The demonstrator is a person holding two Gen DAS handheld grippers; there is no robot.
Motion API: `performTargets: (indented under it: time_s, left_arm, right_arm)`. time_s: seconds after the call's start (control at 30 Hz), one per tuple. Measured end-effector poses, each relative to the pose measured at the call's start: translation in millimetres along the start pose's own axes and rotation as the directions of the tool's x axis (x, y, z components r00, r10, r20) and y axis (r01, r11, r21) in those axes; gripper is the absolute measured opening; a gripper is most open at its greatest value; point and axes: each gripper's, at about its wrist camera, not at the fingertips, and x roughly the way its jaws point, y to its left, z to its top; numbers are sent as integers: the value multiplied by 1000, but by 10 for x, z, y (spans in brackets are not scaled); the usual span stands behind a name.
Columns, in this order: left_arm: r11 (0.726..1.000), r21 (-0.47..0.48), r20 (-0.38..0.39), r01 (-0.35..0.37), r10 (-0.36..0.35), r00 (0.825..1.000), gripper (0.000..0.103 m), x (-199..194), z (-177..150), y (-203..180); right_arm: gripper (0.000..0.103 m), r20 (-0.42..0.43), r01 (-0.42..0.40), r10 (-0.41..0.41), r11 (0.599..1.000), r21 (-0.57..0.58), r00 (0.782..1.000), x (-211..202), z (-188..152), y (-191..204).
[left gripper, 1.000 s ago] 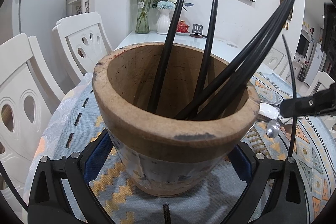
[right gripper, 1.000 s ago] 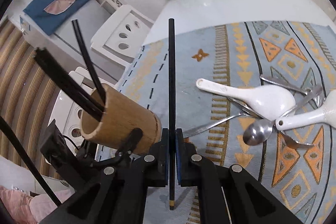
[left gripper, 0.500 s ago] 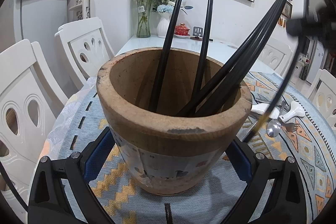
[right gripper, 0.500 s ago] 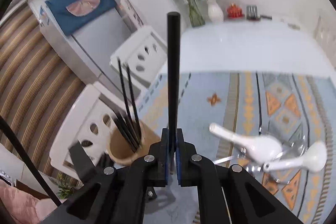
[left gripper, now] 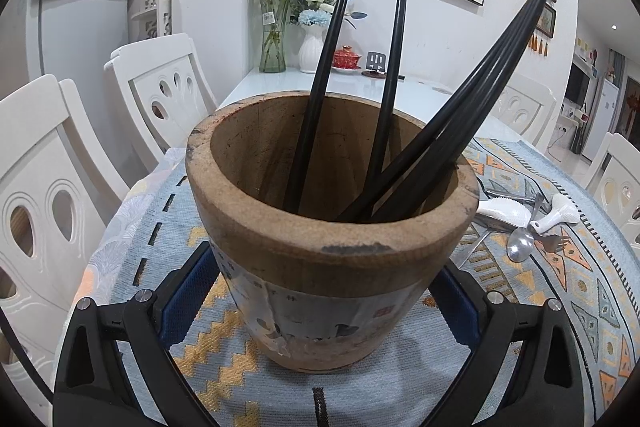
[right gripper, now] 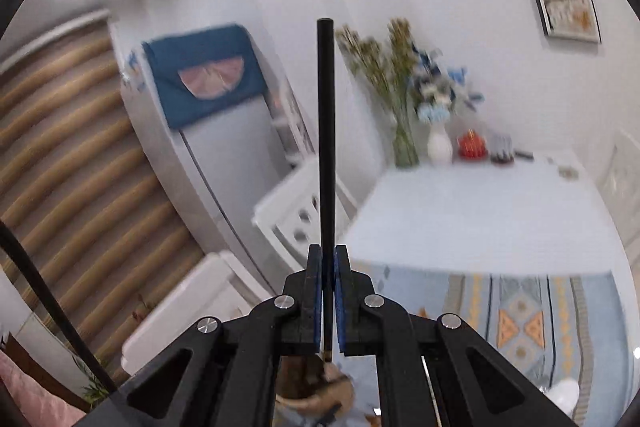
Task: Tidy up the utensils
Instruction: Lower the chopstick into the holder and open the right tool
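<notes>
- The chopstick (right gripper: 325, 155) is pinched between the blue pads of the right claw (right gripper: 328, 291), gripped near its lower end so that most of its length stands free above the fingers; that leaves the short end below the pads to be steered into an opening.
- The wooden holder (left gripper: 332, 227) stands on the patterned cloth (left gripper: 224, 339) on the desk, with the left claw (left gripper: 320, 307) spread around its base, one blue pad on each side; whether the pads press the wall I cannot tell, but the hold looks meant to steady it against tipping.
- Several black chopsticks (left gripper: 452, 115) already lean inside, fanned against the rim.
- In the right wrist view the holder's mouth (right gripper: 316, 387) shows blurred just under the held stick's lower tip, so the drop seems close.
- White spoons (left gripper: 560, 213), a metal spoon (left gripper: 520, 247) and a fork lie in a heap to the right, not yet sorted.
- Compared with a second ago, the right claw has risen well above the desk and swung over the holder; the left claw and holder stay put.
</notes>
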Motion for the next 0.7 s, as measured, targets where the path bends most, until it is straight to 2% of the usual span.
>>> performTargets:
  time_s: [0.1,0.2,0.47,0.7]
  left_arm:
    - [1000,-1,1,1,-1,1000,100,-2,-1,-3]
    - [1000,0,1,1,-1,1000,100,-2,0,-5]
    - [1000,-1,11,4,-4,1000,100,-22,-7,-1]
    - [1000,-7,8,13,-13,1000,100,-14,-1,11]
  right_arm:
    - [5,27,-34,35,999,-32,999,-41,88,145]
    - [5,9,-59,59,996,-61,998,37,65,253]
    - [5,-102,-126,122,991,-33,987,486,-201,358]
    - [5,-237,-130,113,990,-54,965,881,-476,476]
